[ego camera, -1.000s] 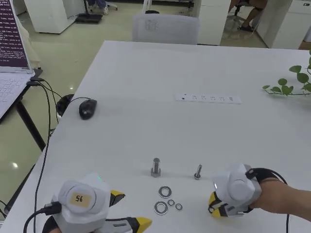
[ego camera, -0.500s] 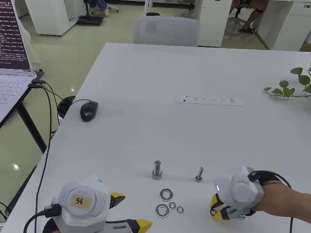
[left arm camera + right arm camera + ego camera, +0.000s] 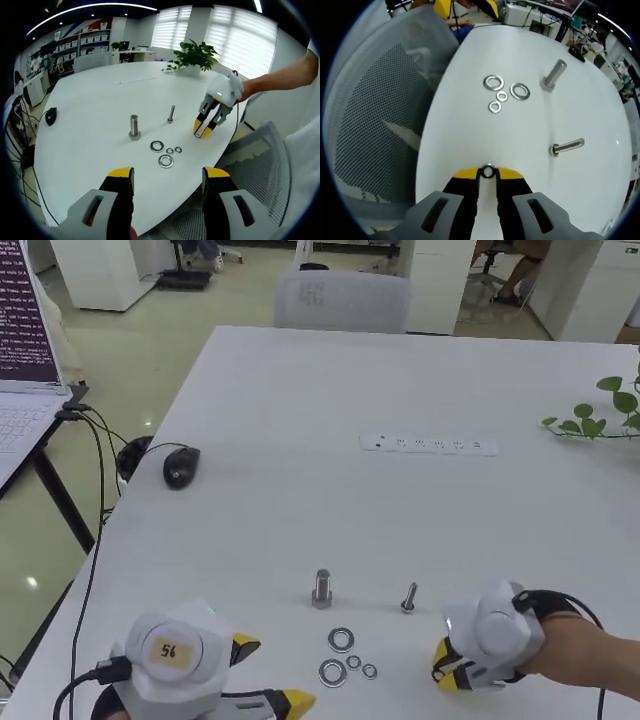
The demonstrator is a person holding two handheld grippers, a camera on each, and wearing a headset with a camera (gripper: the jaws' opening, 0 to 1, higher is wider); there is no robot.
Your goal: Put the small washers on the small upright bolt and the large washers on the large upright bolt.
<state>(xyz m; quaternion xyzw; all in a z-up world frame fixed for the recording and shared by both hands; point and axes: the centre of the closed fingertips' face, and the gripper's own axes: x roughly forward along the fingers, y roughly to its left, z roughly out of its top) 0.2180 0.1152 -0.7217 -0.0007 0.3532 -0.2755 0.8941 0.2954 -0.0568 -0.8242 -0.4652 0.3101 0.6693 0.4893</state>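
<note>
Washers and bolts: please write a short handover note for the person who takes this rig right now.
Left gripper: open, empty, over the near edge of the table.
Right gripper: shut on a small washer, apart from the small bolt.
The small bolt and the large bolt stand upright, both bare.
Lying flat near them: two large washers and two small washers.
Done: one small washer picked up; none is on a bolt.
Left: put the held washer on the small bolt, then place the other four.
</note>
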